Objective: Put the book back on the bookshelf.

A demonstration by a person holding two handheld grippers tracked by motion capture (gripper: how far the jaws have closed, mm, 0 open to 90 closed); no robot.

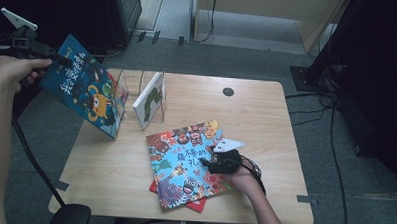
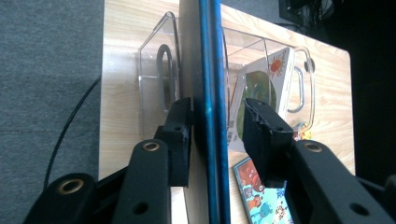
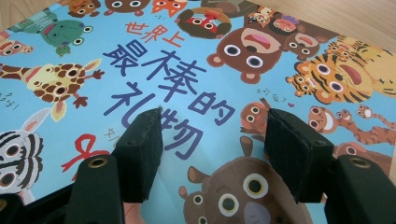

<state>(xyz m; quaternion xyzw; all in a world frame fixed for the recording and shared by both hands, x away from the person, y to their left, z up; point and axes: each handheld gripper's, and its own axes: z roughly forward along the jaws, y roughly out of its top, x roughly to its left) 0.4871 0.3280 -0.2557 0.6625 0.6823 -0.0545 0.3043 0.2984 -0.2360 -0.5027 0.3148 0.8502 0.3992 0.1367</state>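
A clear acrylic book rack (image 1: pixel 137 97) stands at the back left of the table (image 1: pixel 266 119). One white book with a green cover figure (image 1: pixel 150 100) leans upright in a middle slot. The dark blue picture book (image 1: pixel 85 85) stands tilted at the rack's left end, its lower corner near the rack's outermost slot and its upper part out past the table's left edge.

The left gripper (image 1: pixel 56 57) is at this book's top corner. In the left gripper view the blue book's edge (image 2: pixel 210 112) runs between the jaws, which stand apart: the left pad lies against the cover, the right pad stands clear.

The right gripper (image 1: pixel 220 160) rests over the animal-cover book (image 1: pixel 187 164) lying flat at the table's front, jaws apart, nothing between them. A red book (image 1: pixel 195 206) lies under it, with just a corner exposed.

The right half of the table is open. The rack's clear walls are hard to trace.
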